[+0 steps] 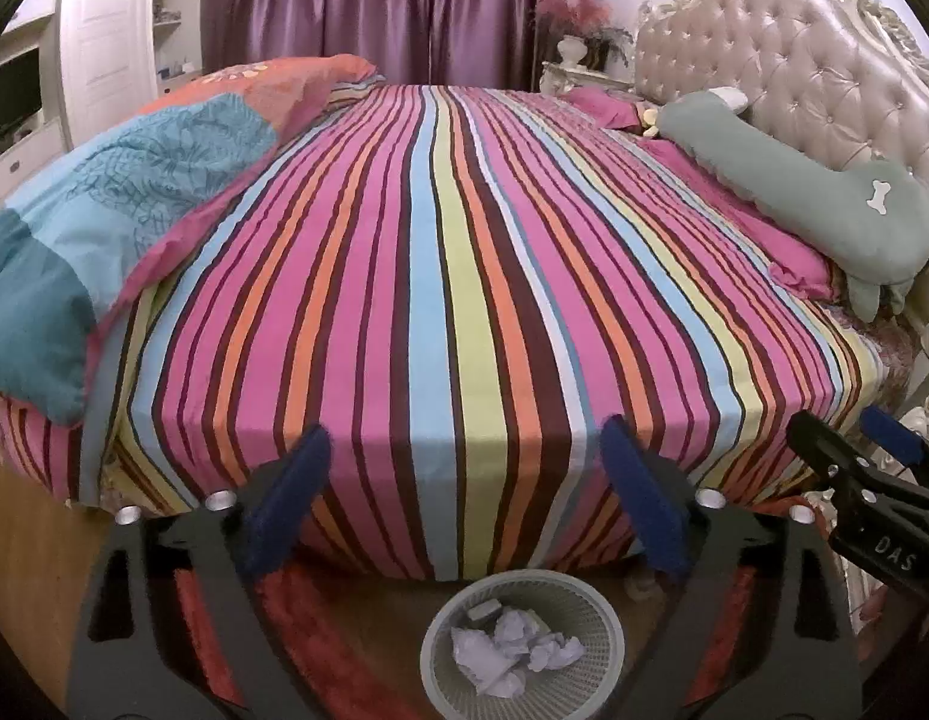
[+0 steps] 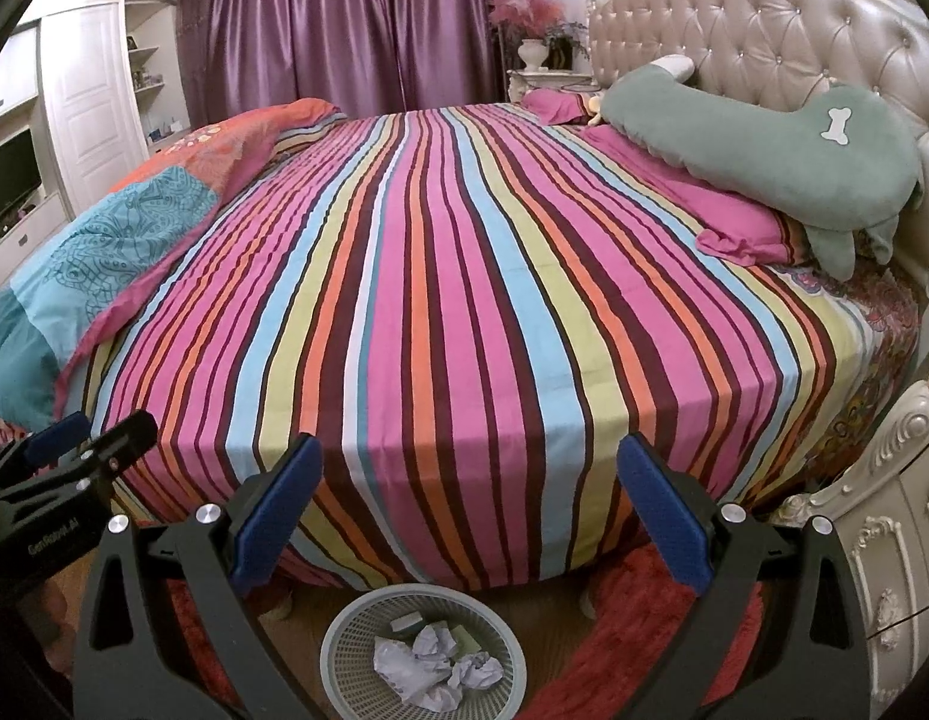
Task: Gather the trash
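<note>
A round grey mesh wastebasket [image 1: 608, 630] stands on the floor at the foot of the bed, below both grippers; it also shows in the right wrist view [image 2: 344, 630]. Inside lie several crumpled white paper balls [image 1: 512, 654] [image 2: 434, 666] and a small pale block. My left gripper [image 1: 464, 480] is open and empty, held above the basket. My right gripper [image 2: 470, 498] is open and empty too, beside the left one. Each gripper shows at the edge of the other's view, the right one [image 1: 860, 438] and the left one [image 2: 92, 432].
A bed with a striped sheet [image 1: 464, 270] fills the view. A folded blue and orange quilt [image 1: 104, 192] lies on its left side, a green plush pillow [image 1: 794, 180] and pink pillows by the tufted headboard [image 1: 824, 60]. A red rug [image 2: 644, 630] and an ornate nightstand [image 2: 896, 540] are near.
</note>
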Tool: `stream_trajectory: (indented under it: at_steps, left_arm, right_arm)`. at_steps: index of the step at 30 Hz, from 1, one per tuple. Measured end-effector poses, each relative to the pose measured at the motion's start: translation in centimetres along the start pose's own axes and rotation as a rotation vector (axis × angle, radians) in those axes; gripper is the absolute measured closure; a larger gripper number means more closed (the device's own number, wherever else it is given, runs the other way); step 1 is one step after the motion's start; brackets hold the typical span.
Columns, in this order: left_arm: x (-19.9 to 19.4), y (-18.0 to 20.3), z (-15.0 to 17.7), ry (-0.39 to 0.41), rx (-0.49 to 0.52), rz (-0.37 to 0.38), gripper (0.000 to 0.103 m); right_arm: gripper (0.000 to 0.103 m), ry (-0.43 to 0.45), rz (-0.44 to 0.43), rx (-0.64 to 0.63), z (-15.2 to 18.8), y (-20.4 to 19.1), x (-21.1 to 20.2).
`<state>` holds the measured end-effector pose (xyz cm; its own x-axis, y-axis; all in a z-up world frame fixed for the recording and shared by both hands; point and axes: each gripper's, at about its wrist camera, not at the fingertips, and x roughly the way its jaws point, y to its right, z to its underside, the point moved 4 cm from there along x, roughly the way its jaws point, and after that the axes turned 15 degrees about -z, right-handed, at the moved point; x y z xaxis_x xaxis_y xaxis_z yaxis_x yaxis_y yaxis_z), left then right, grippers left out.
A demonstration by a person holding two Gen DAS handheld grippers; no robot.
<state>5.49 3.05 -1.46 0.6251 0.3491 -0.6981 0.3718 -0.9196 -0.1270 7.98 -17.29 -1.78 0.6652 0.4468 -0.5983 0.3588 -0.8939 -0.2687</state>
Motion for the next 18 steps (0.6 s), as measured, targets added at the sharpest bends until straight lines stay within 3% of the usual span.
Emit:
stream_trajectory:
  at_steps: [18]
  left_arm:
    - [0.17, 0.45, 0.33, -0.011, 0.018, -0.001, 0.013]
  right_arm:
    - [0.009, 0.002, 0.009, 0.002, 0.08, -0.02, -0.03]
